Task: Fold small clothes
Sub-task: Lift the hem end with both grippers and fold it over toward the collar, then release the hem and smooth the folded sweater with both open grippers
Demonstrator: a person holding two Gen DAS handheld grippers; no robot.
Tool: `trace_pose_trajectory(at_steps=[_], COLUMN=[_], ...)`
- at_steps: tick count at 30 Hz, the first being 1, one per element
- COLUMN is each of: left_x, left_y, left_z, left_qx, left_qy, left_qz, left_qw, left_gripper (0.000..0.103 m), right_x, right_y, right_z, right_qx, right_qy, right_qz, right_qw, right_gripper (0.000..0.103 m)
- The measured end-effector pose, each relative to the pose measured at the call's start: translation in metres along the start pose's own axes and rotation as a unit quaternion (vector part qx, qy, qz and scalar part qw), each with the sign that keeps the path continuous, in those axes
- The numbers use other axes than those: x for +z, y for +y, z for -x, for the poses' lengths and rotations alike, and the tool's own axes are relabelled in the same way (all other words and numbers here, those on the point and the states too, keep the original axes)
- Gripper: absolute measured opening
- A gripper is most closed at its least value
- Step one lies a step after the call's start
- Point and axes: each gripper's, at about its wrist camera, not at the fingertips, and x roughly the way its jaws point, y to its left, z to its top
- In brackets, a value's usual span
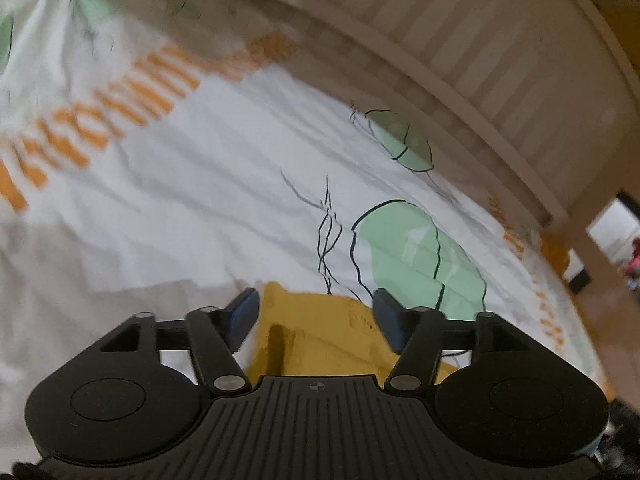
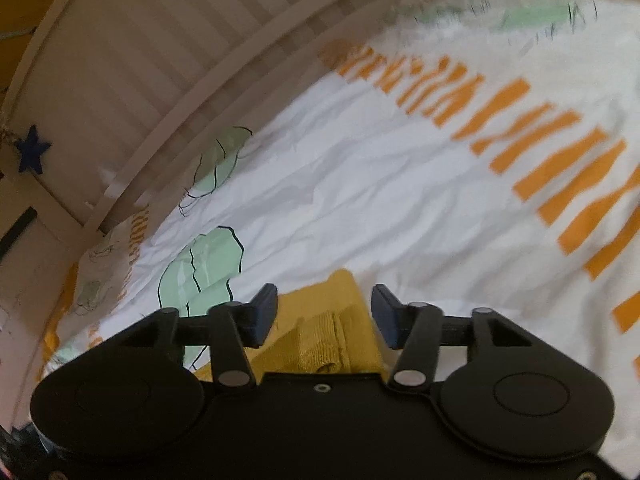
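Lying between both parted claws (image 1: 314, 318) (image 2: 324, 316): yellow garment (image 1: 320, 340) (image 2: 328, 332), unpinched.

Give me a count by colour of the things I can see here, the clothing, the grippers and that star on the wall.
Mustard yellow: 1, the garment on the bedsheet.
Black: 2, the left gripper and the right gripper, both open.
Dark blue: 1, the star.
Total: 4

2 wrist cams, close, angled down; share bedsheet (image 1: 200, 184).
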Motion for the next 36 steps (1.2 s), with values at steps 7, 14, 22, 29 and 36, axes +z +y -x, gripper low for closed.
trace_pose_trajectory(at_steps=[7, 14, 22, 29, 36], left_x=[-0.031, -0.079, -0.09, -0.07, -0.047], left_y=[-0.053, -0.089, -0.091, -0.095, -0.092], left_z=[0.024, 0.019, -0.023, -0.047, -0.069], left_qx=[0.02, 0.006, 0.026, 0.043, 0.051], left_qy=[0.008, 0.082, 0.115, 0.103, 0.097], left_qz=[-0.154, -0.254, -0.266, -0.266, -0.243], left_qw=[0.9879, 0.9638, 0.9569, 0.9575, 0.9638], left_gripper=[0.071, 0.071, 0.071, 0.071, 0.071], right_x=[-0.02, -0.063, -0.092, -0.09, -0.067], right_y=[0.046, 0.081, 0.1, 0.109, 0.114], right_z=[0.02, 0.013, -0.014, -0.04, -0.067], right_qx=[0.0, 0.013, -0.016, -0.041, -0.045], right_qy=[0.001, 0.066, 0.108, 0.109, 0.103], right_qz=[0.139, 0.235, 0.327, 0.365, 0.336], right_qw=[0.99, 0.97, 0.939, 0.924, 0.935], right_gripper=[0.074, 0.074, 0.074, 0.077, 0.077])
